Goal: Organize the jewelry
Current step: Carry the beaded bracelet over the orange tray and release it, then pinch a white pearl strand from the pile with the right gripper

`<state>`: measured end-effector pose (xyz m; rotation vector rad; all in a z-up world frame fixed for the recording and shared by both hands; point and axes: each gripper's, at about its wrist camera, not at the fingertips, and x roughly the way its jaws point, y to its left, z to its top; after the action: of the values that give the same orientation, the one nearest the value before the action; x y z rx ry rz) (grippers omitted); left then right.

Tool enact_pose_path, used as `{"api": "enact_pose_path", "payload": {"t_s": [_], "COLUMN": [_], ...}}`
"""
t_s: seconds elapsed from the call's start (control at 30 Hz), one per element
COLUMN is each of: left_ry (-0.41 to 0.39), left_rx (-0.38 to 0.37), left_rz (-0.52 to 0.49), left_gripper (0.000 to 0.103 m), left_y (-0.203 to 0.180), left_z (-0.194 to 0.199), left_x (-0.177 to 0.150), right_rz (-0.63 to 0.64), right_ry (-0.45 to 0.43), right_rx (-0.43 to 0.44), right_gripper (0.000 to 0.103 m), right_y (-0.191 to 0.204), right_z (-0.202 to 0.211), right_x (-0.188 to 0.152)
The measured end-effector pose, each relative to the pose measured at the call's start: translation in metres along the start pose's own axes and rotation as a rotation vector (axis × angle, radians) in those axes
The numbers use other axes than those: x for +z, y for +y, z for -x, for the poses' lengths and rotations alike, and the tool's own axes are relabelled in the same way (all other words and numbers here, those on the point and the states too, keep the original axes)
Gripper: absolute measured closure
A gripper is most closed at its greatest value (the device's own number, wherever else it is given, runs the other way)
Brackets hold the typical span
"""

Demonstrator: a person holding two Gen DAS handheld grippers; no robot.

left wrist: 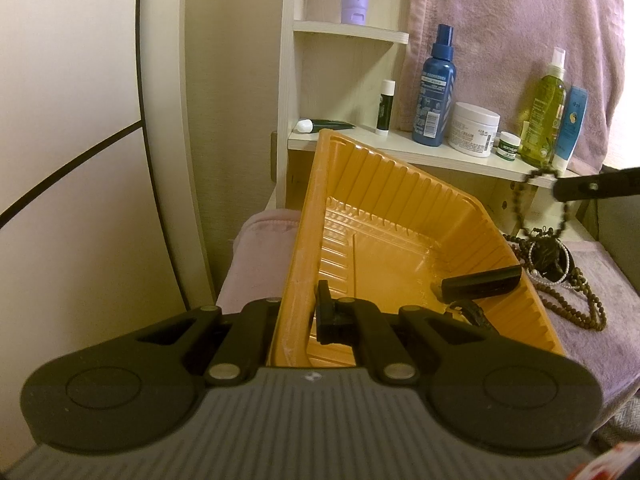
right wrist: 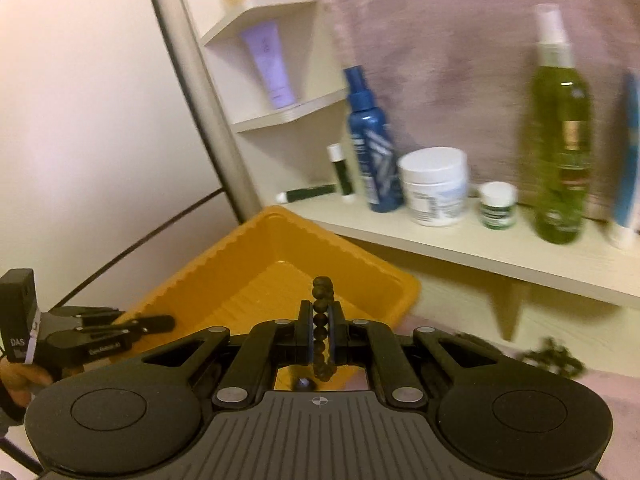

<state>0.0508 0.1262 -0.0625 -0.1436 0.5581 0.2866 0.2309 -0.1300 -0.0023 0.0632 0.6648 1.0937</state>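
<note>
An orange plastic tray (left wrist: 400,216) is tilted up; my left gripper (left wrist: 298,316) is shut on its near left rim. A black bar-shaped object (left wrist: 480,282) and a dark beaded piece (left wrist: 474,312) lie inside it. My right gripper (right wrist: 322,320) is shut on a dark beaded bracelet (right wrist: 322,294), held above the tray (right wrist: 280,280). In the left wrist view the right gripper (left wrist: 558,182) shows at the right edge with the bead strand (left wrist: 520,200) hanging. A pile of jewelry (left wrist: 556,264), brown beads and pearls, lies on the pink cloth.
A white shelf (left wrist: 420,152) behind the tray holds a blue bottle (left wrist: 434,92), white jar (left wrist: 474,128), green bottle (left wrist: 544,116), lip balm (left wrist: 384,108) and small tubes. A pink towel (left wrist: 520,40) hangs behind. A wall lies to the left.
</note>
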Motion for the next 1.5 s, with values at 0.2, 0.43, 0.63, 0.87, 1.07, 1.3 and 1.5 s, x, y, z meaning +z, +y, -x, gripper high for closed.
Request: {"api": "enact_pose_path", "payload": {"t_s": [0.2, 0.43, 0.63, 0.87, 1.07, 1.3, 1.5], "left_ry": [0.001, 0.004, 0.005, 0.009, 0.011, 0.012, 0.013], "left_rx": [0.000, 0.000, 0.001, 0.002, 0.003, 0.005, 0.005], "left_rz": [-0.001, -0.001, 0.001, -0.002, -0.002, -0.004, -0.005], "left_gripper": [0.099, 0.099, 0.099, 0.099, 0.099, 0.099, 0.099], "left_y": [0.000, 0.001, 0.001, 0.002, 0.002, 0.002, 0.003], "left_z": [0.000, 0.000, 0.000, -0.001, -0.002, -0.003, -0.003], "left_x": [-0.001, -0.001, -0.001, -0.001, 0.000, 0.000, 0.000], "right_rz": [0.015, 0.005, -0.021, -0.033, -0.059, -0.109, -0.172], "right_ry": [0.065, 0.084, 0.074, 0.117, 0.139, 0.148, 0.144], "right_rx": [0.004, -0.019, -0.062, -0.143, -0.213, -0.263, -0.261], "right_gripper": [0.096, 0.090, 0.086, 0.086, 0.086, 0.086, 0.086], "right_y": [0.002, -0.002, -0.017, -0.046, -0.070, -0.094, -0.109], "right_z": [-0.039, -0.045, -0.023, 0.010, 0.029, 0.033, 0.021], "right_x": [0.005, 0.004, -0.005, -0.026, -0.039, -0.044, -0.048]}}
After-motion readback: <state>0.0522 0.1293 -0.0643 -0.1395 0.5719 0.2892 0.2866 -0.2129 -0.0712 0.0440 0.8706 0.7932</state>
